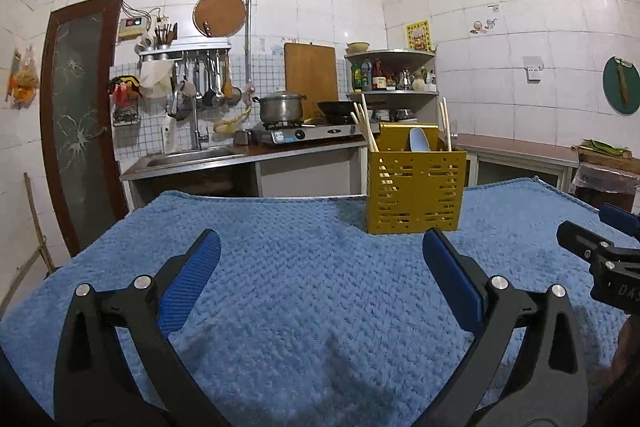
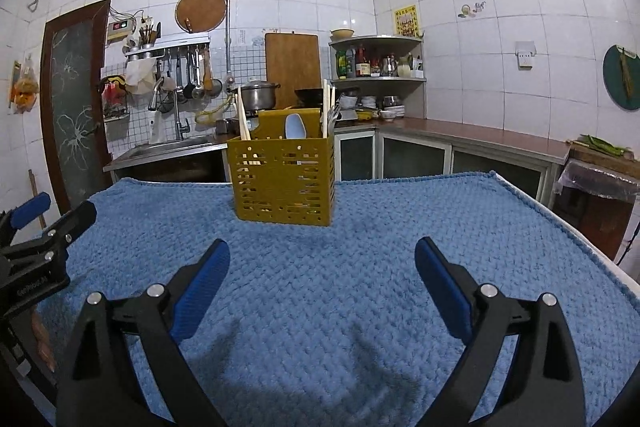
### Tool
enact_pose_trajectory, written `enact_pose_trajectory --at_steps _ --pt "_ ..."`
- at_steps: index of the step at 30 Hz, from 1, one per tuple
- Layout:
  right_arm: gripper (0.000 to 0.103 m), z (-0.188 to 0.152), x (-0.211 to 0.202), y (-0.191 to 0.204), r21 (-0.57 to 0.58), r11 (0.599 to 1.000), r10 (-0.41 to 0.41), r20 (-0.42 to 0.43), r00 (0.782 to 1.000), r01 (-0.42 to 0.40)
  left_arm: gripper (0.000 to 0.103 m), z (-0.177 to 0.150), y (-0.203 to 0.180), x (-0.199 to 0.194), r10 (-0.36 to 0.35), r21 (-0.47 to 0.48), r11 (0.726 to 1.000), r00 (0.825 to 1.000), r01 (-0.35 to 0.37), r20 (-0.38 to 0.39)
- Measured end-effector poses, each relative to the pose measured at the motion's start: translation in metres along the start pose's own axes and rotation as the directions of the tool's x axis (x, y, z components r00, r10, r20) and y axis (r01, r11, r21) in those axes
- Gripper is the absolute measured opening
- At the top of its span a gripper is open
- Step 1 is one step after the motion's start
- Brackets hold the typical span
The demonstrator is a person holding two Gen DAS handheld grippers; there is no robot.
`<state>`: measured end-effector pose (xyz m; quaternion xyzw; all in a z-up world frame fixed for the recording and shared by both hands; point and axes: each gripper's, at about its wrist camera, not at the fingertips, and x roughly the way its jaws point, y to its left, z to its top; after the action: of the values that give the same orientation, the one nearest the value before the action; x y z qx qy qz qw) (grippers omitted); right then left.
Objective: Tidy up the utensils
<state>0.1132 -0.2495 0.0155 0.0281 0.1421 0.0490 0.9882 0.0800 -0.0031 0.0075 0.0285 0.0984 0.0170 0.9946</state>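
Note:
A yellow perforated utensil holder (image 1: 416,187) (image 2: 283,181) stands upright on the blue towel (image 1: 304,291) (image 2: 328,291) toward the far side of the table. Wooden chopsticks (image 1: 365,125) (image 2: 243,119), a pale blue spoon (image 1: 418,139) (image 2: 295,127) and forks (image 2: 333,115) stick out of its top. My left gripper (image 1: 322,249) is open and empty, short of the holder and to its left. My right gripper (image 2: 322,257) is open and empty, in front of the holder. Each gripper shows at the edge of the other's view: the right gripper (image 1: 600,247), the left gripper (image 2: 44,227).
Behind the table runs a kitchen counter with a sink (image 1: 192,157), a gas stove with a pot (image 1: 280,107) and a wok (image 1: 338,107), and a corner shelf (image 1: 394,75) with bottles. A dark door (image 1: 78,131) is at the left. The towel's right edge (image 2: 568,227) drops off.

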Motion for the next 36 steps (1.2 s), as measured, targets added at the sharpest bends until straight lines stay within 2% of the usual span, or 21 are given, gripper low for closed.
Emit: enact_pose_trajectory --at_steps 13,24,36 --pt "0.095 0.002 -0.006 0.005 -0.018 0.999 -0.038 0.017 0.999 0.039 0.098 0.0 0.001 0.0 0.016 0.004 1.0 1.0 -0.016 0.0" --pt "0.095 0.003 -0.005 0.006 -0.024 0.999 -0.038 0.01 0.999 0.038 0.098 -0.001 0.005 0.008 -0.025 -0.006 1.0 0.999 0.024 -0.036" --pt "0.096 -0.001 -0.003 0.006 -0.03 0.999 -0.038 0.004 0.999 0.038 0.098 -0.002 0.003 0.007 -0.052 -0.004 0.999 0.998 0.052 -0.029"
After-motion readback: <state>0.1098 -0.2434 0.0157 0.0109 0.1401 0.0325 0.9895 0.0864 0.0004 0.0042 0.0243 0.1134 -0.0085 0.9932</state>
